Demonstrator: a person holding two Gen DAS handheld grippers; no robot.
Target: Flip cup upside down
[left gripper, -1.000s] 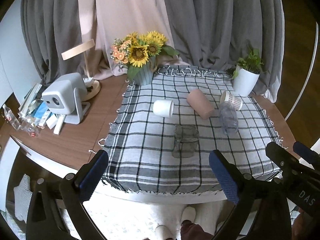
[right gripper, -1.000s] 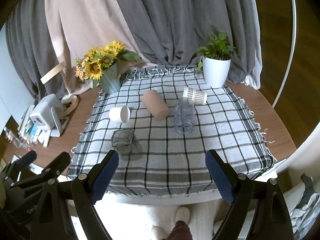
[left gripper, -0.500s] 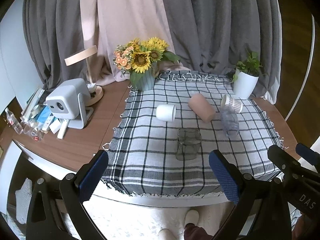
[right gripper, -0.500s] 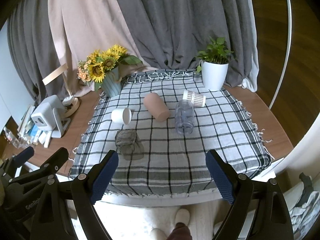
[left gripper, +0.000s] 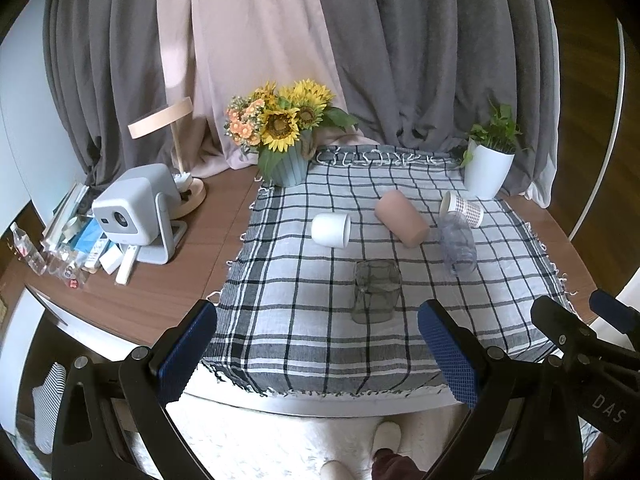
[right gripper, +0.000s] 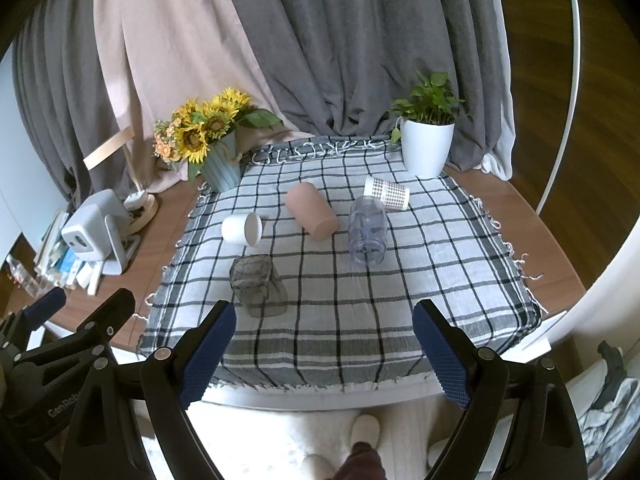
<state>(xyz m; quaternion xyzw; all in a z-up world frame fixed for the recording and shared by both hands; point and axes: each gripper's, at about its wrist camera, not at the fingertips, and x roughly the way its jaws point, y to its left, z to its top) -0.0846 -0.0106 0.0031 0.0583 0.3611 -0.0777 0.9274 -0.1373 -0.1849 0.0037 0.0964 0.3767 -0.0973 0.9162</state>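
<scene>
Several cups lie on their sides on a checked cloth: a white cup, a pink cup, a clear plastic cup, a patterned paper cup and a dark glass cup nearest the front. My left gripper and right gripper are both open and empty, held off the table's front edge, short of the cups.
A sunflower vase stands at the cloth's back left, a white potted plant at the back right. A small projector, a lamp and clutter sit left on the wooden table. Curtains hang behind.
Both grippers have drawn back and risen a little, so the table appears slightly farther and lower. The cups have not moved. Both grippers stay open.
</scene>
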